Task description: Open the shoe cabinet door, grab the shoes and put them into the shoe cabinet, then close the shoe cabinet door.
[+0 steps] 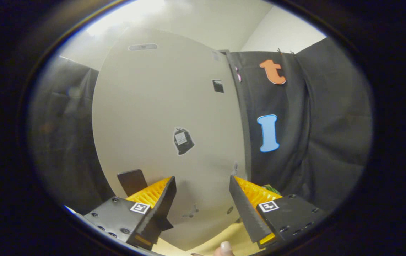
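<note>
The shoe cabinet door [160,106] is a broad pale panel standing right in front of me, close to the fingers. It carries a small dark sticker [183,141] near its middle, a square dark one [218,86] higher up, and a narrow slot [142,47] near its top. A dark tab [131,180] juts from the panel just beyond the left finger. My gripper [202,179] is open, its fingers spread wide with nothing between them, the tips almost at the panel. Whether the door stands ajar I cannot tell.
Black cloth walls [313,135] hang to the right and left of the panel. A pale yellowish surface [203,243] lies under the fingers. A person's fingertip [225,248] shows at the near edge. A small green thing [272,188] peeks out behind the right finger.
</note>
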A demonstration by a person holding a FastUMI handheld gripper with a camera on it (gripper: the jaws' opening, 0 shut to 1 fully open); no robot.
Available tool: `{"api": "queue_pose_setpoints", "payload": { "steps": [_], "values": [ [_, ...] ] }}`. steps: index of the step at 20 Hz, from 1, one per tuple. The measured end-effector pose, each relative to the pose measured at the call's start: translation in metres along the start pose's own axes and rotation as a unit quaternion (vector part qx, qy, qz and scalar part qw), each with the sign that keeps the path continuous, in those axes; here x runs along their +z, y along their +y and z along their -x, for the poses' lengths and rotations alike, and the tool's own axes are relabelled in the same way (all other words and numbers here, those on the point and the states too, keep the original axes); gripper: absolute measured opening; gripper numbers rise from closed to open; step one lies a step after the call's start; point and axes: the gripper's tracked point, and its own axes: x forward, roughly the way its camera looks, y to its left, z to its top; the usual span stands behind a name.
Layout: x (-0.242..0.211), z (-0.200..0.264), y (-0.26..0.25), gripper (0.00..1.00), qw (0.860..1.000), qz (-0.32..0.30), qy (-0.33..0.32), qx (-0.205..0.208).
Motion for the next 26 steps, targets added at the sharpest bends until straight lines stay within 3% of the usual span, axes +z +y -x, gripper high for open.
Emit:
{"api": "queue_pose_setpoints", "payload": {
  "steps": [6, 11, 26],
  "values": [
    [-0.017, -0.059, 0.060, 0.95, 0.999, 0.006, 0.017, 0.047],
    [-0.024, -0.078, 0.070, 0.95, 0.998, 0.002, 0.012, 0.056],
    [-0.020, -0.085, 0.082, 0.94, 0.999, 0.052, 0.006, -0.008]
  ]
}}
